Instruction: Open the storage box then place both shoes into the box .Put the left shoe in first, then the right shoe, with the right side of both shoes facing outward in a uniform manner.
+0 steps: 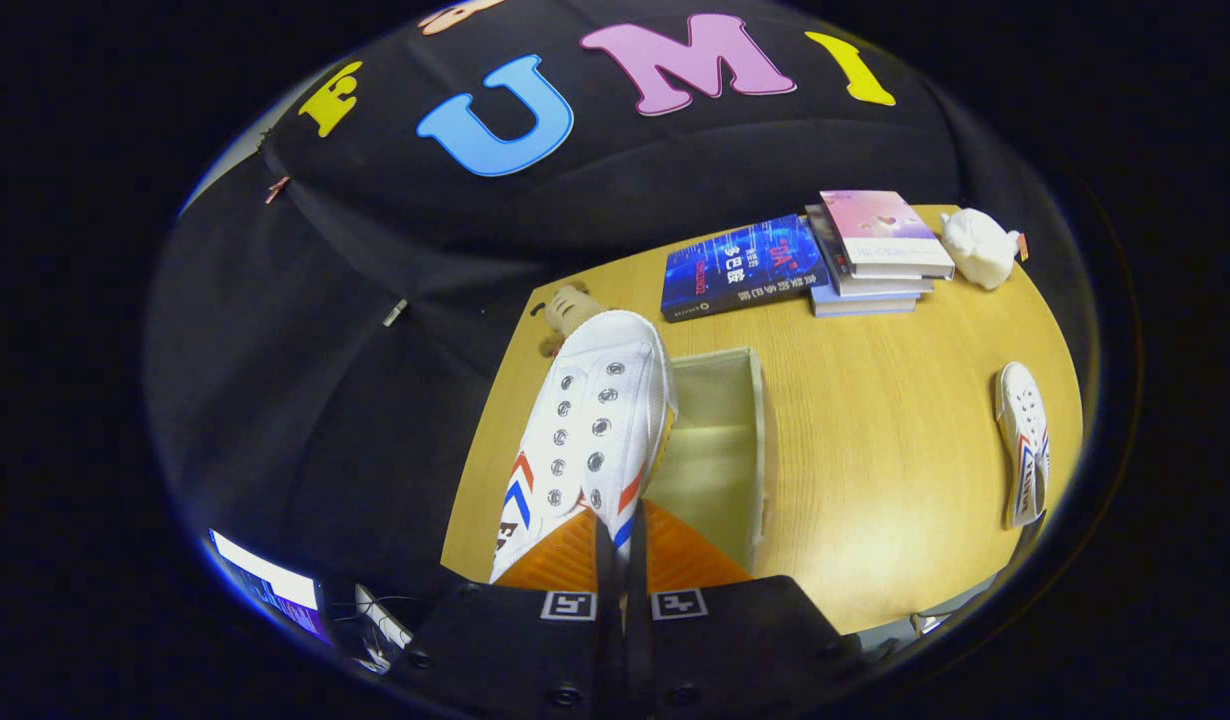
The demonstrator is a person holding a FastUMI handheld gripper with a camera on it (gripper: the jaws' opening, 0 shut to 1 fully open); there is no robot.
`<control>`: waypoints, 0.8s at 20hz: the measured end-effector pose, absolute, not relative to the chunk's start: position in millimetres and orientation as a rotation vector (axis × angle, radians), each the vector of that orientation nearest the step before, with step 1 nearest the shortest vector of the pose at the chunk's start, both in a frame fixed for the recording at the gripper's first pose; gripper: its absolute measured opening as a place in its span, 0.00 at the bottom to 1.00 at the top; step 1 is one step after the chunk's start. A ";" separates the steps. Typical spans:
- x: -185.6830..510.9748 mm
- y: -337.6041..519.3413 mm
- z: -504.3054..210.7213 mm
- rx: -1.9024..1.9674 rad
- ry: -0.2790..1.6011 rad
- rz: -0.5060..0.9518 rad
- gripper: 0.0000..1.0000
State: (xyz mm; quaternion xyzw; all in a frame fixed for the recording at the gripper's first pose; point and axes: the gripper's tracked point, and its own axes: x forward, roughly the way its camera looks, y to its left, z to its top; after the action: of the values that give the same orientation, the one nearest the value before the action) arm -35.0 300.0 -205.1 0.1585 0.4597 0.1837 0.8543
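The tool [621, 560] is pinched tight on the rear edge of a white shoe [585, 430] with red and blue chevrons, both fingers pressing on it, so the shoe hangs toe-forward in the air over the near left corner of the open storage box [720, 440]. The box sits on the wooden table [875, 450], its pale inside bare. The second shoe [1023, 445] lies on the table well to the right of the box, while a blue book [740, 268], a small stack of books [875, 255] and a white figurine [980, 248] lie beyond the box.
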 end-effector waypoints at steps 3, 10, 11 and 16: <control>-32.7 314.5 -236.4 0.290 1.011 0.349 0.05; -28.0 339.8 -286.9 0.190 1.057 0.333 0.06; -32.1 340.8 -294.7 0.173 1.081 0.335 0.06; -46.4 353.7 -307.6 0.149 1.096 0.466 0.17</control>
State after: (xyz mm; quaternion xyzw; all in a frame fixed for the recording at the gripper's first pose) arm -46.4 353.7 -307.6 0.0703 0.5155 0.2195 0.8253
